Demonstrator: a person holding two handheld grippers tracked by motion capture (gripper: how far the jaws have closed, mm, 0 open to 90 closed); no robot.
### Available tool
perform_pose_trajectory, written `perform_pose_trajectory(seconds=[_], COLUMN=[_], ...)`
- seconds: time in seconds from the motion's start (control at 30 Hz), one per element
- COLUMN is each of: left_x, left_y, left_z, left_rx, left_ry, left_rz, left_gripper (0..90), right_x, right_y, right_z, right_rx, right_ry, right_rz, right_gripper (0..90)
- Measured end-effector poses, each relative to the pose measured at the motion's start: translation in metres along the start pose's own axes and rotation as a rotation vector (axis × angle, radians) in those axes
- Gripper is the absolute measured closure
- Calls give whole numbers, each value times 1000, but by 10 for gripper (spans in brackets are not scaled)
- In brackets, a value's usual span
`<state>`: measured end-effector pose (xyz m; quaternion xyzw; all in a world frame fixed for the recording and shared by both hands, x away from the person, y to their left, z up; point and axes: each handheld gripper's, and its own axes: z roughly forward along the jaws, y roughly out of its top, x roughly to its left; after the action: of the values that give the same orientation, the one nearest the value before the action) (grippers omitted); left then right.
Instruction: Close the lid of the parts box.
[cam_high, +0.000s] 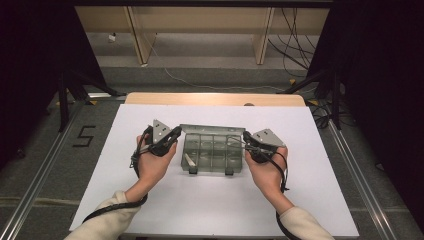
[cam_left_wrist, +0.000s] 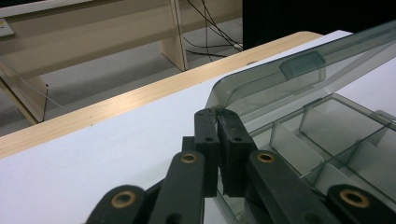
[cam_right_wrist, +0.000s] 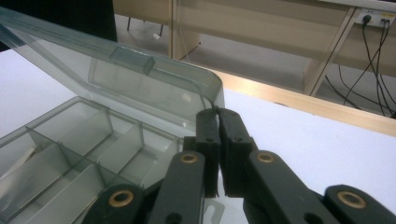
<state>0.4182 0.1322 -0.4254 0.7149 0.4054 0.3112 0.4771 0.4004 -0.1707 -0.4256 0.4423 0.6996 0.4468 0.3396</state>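
You have the left tool (cam_left_wrist: 218, 122) and right tool (cam_right_wrist: 218, 119) each clamped on a corner of the box's half-raised lid (cam_high: 212, 129) on the desk (cam_high: 320, 165); uneven pulling could twist its hinge or drag the box (cam_high: 212, 154).

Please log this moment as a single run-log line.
left gripper: shut on lid corner | right gripper: shut on lid corner | lid: raised, tilted open | compartment box: on white sheet
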Motion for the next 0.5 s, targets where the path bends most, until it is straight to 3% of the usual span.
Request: perform_pose_trajectory(seconds=[0.23,0.5], left_x=[0,5], left_y=[-3,-9], left_z=[-2,-1], left_rx=[24,68], left_ry=[-13,-37], left_rz=[4,8], left_gripper=[857,752], right_x=[-2,-5], right_y=[-4,-7], right_z=[0,-2], right_rx=[12,38], right_ry=[16,55], right_rz=[-4,4], right_gripper=[874,845])
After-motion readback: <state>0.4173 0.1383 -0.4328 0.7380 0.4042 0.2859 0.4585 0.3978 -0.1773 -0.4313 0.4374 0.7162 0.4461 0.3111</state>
